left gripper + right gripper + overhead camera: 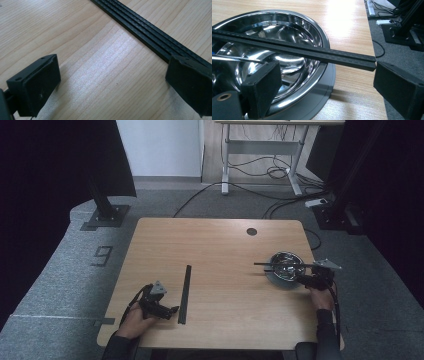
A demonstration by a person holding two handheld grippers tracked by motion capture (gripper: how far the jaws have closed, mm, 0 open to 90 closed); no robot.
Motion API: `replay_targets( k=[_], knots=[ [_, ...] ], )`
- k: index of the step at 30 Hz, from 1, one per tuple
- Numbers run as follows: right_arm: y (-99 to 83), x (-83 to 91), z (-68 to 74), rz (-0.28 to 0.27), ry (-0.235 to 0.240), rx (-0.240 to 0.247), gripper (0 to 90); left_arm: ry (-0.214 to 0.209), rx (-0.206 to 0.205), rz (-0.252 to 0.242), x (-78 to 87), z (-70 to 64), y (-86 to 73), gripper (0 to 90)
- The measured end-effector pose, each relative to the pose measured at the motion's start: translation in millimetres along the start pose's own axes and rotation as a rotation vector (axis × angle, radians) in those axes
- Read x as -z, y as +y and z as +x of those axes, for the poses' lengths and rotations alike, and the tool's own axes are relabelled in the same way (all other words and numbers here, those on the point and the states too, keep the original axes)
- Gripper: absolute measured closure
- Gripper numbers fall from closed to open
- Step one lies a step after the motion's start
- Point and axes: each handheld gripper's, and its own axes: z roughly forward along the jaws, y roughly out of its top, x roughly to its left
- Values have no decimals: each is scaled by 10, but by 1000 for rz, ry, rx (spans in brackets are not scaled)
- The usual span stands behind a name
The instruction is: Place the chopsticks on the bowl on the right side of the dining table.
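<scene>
A long black flat bar (pixel 185 294) lies on the wooden table (pixel 220 245), left of centre. My left gripper (pixel 170 311) rests open just left of its near end; in the left gripper view the bar (pixel 150 35) runs past the right jaw of the gripper (pixel 112 90), with bare wood between the jaws. At the right, a steel bowl (pixel 287 265) sits on a grey disc (pixel 280 281). A second black bar (pixel 280 265) lies across the bowl's rim. My right gripper (pixel 305 279) is open beside the bowl (pixel 287 32), and the bar's end (pixel 362 61) stops just short of the right jaw.
A thin shiny metal piece (pixel 237 58) lies inside the bowl. A round cable hole (pixel 251 231) is at the table's far right. Black stand bases (pixel 105 215) and floor cables (pixel 270 170) lie beyond the table. The table's right edge is close to the bowl.
</scene>
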Motion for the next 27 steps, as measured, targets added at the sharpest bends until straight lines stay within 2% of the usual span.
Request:
replay_targets(
  k=[8, 11, 20, 27],
  knots=[
    [46, 126, -38, -3, 18, -21, 55, 0, 0, 0, 0, 0, 0, 0],
    [85, 204, -54, 18, 16, -24, 17, 0, 0, 0, 0, 0, -1, 0],
    [82, 518, 32, 68, 44, 41, 0, 0, 1, 0, 0, 0, 0, 0],
    [73, 763, 196, 80, 70, 91, 0, 0, 1, 0, 0, 1, 0, 0]
  ],
)
